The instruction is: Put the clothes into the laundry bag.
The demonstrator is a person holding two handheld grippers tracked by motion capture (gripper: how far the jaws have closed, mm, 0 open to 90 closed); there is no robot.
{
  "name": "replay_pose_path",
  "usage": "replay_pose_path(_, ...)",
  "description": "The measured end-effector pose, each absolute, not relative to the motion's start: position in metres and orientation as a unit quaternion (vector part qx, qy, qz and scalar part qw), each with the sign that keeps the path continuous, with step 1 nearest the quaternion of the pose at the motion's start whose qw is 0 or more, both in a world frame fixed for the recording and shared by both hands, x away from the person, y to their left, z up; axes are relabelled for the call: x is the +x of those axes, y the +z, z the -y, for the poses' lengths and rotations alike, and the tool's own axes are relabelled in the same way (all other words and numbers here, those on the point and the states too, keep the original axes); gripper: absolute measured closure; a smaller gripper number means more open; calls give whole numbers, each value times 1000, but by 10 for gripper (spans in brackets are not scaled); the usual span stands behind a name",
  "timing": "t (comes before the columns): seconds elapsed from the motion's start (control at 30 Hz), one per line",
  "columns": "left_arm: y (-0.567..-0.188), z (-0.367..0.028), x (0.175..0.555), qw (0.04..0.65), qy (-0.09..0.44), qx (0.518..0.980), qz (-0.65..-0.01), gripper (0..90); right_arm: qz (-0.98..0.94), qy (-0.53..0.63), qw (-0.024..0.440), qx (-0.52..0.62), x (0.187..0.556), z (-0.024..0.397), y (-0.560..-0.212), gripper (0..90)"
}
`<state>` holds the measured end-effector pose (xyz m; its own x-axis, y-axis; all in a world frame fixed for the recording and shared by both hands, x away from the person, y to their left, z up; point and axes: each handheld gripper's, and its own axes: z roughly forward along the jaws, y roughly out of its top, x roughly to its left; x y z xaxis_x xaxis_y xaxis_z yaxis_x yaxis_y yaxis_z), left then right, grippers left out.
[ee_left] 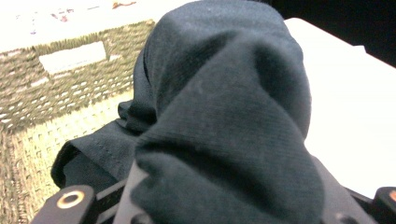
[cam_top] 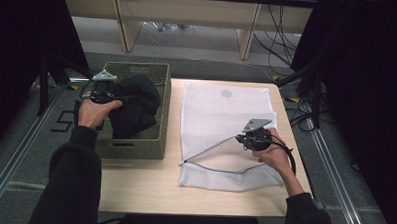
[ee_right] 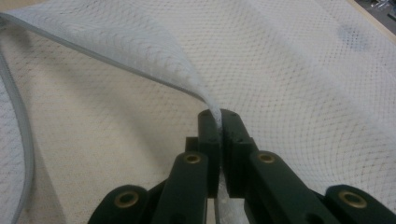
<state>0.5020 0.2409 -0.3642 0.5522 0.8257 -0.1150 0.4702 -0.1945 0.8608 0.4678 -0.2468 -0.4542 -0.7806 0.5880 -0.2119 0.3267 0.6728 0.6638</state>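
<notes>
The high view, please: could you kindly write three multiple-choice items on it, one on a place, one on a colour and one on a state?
1. Where is the dark garment?
A in the woven basket
B on the floor
C inside the bag

2. What colour is the mesh bag?
A green
B white
C red

3. What is the right gripper doing?
A hanging open
B clamping the bag's edge
C gripping the basket

Key: 1 A, the garment bunches over the basket; 2 B, pale netting; 3 B, its fingers pinch the lifted flap.

Pale wooden counter (cam_top: 148,190) on grey carpeted floor (cam_top: 15,150); light wooden shelf legs (cam_top: 127,24) at twelve o'clock, loose cables (cam_top: 284,40) at one o'clock, dark curtains (cam_top: 18,45) at nine and three.
</notes>
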Motion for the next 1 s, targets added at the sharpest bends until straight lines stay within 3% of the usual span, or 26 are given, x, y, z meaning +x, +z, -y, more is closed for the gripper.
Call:
replay_pose_path(0.7,-304,-221,458,531,147,738,-390,640,-889,316,205,260,468,248,-453,887)
replay_pose_path(1.0,-276,-189,426,565,122,747,-327,641,-889,318,204,260,468,249,-450,889)
